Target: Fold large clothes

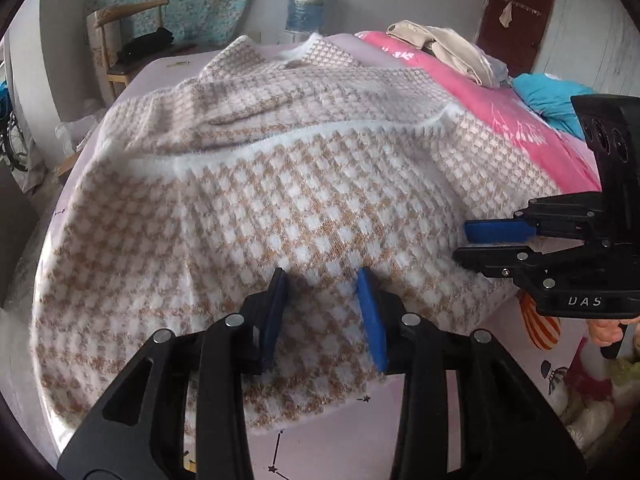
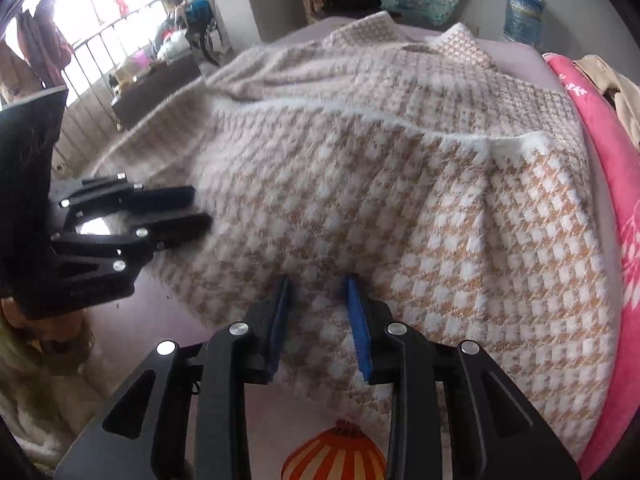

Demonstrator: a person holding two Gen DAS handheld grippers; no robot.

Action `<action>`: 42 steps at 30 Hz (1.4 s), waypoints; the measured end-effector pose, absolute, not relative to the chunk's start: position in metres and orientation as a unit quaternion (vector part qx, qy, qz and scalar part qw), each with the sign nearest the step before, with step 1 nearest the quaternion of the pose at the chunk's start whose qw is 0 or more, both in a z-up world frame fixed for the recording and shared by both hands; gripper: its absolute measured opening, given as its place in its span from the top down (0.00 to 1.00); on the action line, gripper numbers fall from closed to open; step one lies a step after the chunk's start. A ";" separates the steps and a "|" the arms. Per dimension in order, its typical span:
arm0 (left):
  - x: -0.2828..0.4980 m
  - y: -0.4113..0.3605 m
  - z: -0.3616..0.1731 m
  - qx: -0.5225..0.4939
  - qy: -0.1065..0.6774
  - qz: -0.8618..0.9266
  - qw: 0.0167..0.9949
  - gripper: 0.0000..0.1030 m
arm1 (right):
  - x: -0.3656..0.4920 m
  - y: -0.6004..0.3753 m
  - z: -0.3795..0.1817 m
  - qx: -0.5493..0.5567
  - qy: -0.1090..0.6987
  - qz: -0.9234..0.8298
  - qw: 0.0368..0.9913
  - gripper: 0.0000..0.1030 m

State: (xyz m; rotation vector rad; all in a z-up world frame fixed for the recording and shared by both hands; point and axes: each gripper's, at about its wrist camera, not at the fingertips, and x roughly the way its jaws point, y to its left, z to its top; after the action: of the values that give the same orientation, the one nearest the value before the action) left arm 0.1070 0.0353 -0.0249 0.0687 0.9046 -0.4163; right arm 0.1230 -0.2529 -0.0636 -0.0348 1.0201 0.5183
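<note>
From the left wrist, the left gripper (image 1: 322, 312) pinches the near edge of the fuzzy tan-and-white houndstooth sweater (image 1: 280, 184) spread on the pale lilac bed sheet (image 1: 340, 432); keep it level with its partner. From the right wrist, the right gripper (image 2: 318, 320) stands narrow over the same edge, fabric bunched between its pads, so both should travel evenly.

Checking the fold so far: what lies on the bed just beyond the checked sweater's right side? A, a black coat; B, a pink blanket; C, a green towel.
B: a pink blanket runs along the right edge of the tan-and-white checked sweater, seen in both wrist views.
</note>
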 end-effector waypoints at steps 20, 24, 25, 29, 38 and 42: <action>0.088 0.049 -0.026 0.003 0.427 -0.201 0.881 0.65 | 0.071 -0.212 -0.059 -0.128 0.424 0.217 0.870 0.72; 0.079 0.072 -0.010 -0.003 0.410 -0.180 0.894 0.65 | 0.065 -0.236 -0.042 -0.110 0.420 0.184 0.882 0.72; 0.080 0.080 -0.014 -0.006 0.416 -0.171 0.893 0.65 | 0.067 -0.243 -0.048 -0.101 0.431 0.178 0.879 0.72; 0.086 0.094 -0.034 -0.038 0.431 -0.158 0.887 0.66 | 0.080 -0.262 -0.065 -0.023 0.454 0.193 0.869 0.70; 0.084 0.131 -0.036 -0.075 0.431 -0.123 0.891 0.66 | 0.081 -0.311 -0.074 0.030 0.467 0.141 0.872 0.67; 0.081 0.133 -0.017 -0.077 0.416 -0.122 0.898 0.53 | 0.076 -0.317 -0.052 0.037 0.454 0.129 0.881 0.53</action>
State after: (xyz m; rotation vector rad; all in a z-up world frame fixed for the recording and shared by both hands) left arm 0.0815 0.1331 -0.0165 -0.1597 0.8606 -0.2523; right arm 0.0761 -0.3173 -0.0516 0.0762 0.9447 0.2682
